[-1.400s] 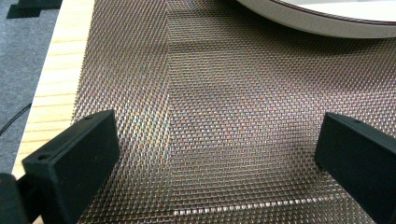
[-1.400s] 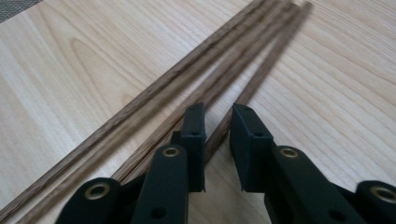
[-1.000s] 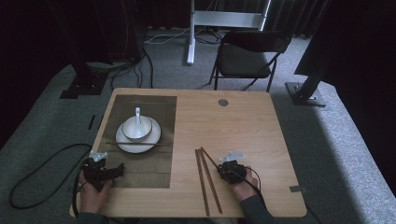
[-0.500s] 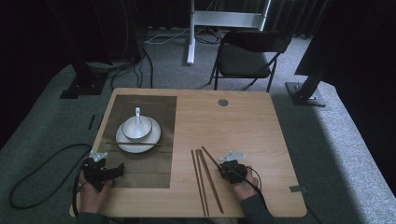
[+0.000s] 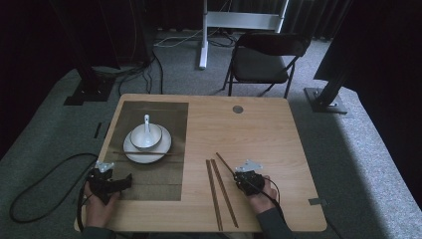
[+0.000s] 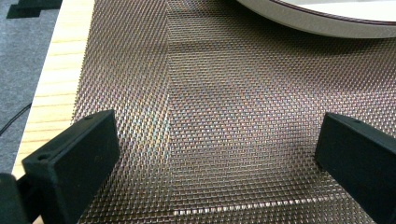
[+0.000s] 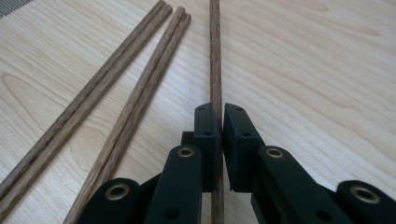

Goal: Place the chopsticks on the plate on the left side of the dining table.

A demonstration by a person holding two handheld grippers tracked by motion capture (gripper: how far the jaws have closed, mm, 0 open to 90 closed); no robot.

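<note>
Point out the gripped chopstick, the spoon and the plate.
gripped chopstick (image 7: 215, 56), right gripper view, on its shaft beyond the jaws.
spoon (image 5: 147, 122), high view, on its handle.
plate (image 5: 137, 155), high view, on its front rim.

Dark brown chopsticks (image 7: 140, 88), white bowl (image 5: 146, 136), shimmering brown woven placemat (image 6: 224, 121), pale wood table (image 5: 259, 134)

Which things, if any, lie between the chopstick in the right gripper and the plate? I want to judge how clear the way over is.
The right gripper is shut on one chopstick. Two loose chopsticks lie between it and the plate.
</note>
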